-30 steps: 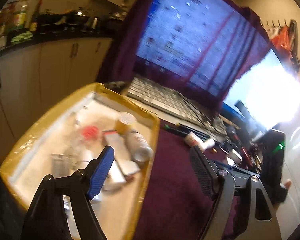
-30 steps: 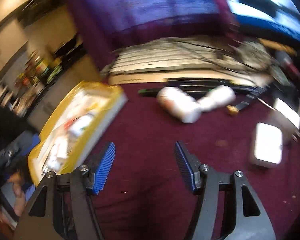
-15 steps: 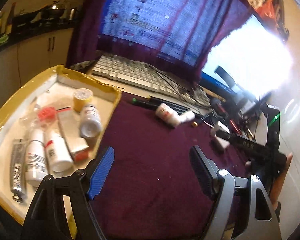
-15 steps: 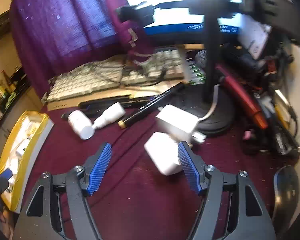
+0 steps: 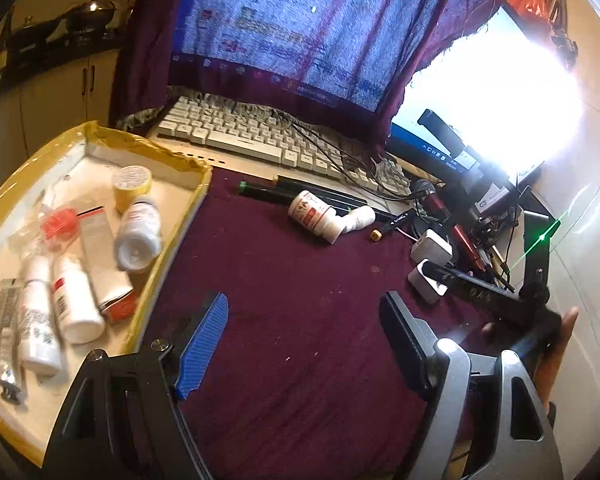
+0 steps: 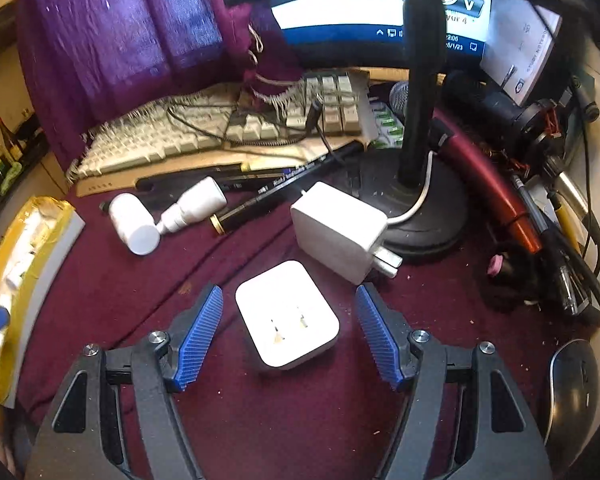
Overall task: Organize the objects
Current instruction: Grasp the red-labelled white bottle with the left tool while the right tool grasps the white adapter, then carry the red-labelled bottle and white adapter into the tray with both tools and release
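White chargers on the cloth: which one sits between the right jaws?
The flat charger with its two slots facing up; the other charger lies farther off, cable attached.

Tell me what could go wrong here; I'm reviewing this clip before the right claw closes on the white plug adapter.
The right claw is open around the white adapter, which sits turned, so the pads may catch its corners and twist it. The corded white charger lies just behind; pushing forward could nudge it. The left claw is open over bare cloth beside the yellow tray and might bump its rim.
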Demonstrator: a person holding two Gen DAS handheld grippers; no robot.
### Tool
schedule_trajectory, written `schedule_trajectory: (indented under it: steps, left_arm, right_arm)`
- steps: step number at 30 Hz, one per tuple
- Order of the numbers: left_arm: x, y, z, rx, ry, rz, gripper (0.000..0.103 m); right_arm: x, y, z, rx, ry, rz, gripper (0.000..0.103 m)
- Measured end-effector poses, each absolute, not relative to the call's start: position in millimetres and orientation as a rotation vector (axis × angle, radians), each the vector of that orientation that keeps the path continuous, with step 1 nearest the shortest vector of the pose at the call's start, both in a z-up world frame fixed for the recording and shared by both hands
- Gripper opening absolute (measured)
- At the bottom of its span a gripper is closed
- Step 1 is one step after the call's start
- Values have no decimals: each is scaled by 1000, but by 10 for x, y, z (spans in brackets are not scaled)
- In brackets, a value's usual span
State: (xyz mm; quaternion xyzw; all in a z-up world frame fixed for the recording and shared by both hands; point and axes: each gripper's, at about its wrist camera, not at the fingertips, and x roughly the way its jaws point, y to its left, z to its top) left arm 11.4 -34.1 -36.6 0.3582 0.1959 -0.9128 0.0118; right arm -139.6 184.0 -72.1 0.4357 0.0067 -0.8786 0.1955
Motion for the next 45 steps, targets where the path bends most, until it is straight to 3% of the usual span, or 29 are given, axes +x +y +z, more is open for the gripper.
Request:
schedule_trajectory:
  steps: [6,8,14,16,18,23,27,35,40,45]
  left_arm:
    - [-471,-285,-415,1206,686,-2772,73]
    - [-749,-294,-448,1231,713,-2707,73]
    - [-1612,-229,-727,1418,613,-2536,72]
    - [-1770,-225,-847,1460,592,-2484,69]
    - [-1782,-175,-862,1443,507,-2478,57]
    - [-1545,-141,-851,1449,462,-2517,46]
    - [-1146,-190,-838,1431,487,-2565,46]
    - [-345,-374,-662,1319,707,-2669,45]
    - [238,-802,-210,1120,767,-2716,45]
    - [432,-1304,-86,989,779,-2625,45]
  right_arm:
    - [-1383,1757,-787,1227,31,-2442,68]
    - [-1401,1767,-802,1237,25,-2448,54]
    - [-1413,1787,-759,1228,18,-2455,49]
    - [-1403,1780,-746,1224,24,-2458,49]
    - [-1403,1788,-739,1221,19,-2449,48]
    - [-1401,1782,-728,1212,8,-2426,48]
    - [-1313,1693,-717,1190,3,-2338,47]
    - [-986,1381,-537,1107,-96,-2139,47]
    - [-762,987,-311,1048,-90,-2041,47]
    - [-606,477,-147,1024,-47,-1945,47]
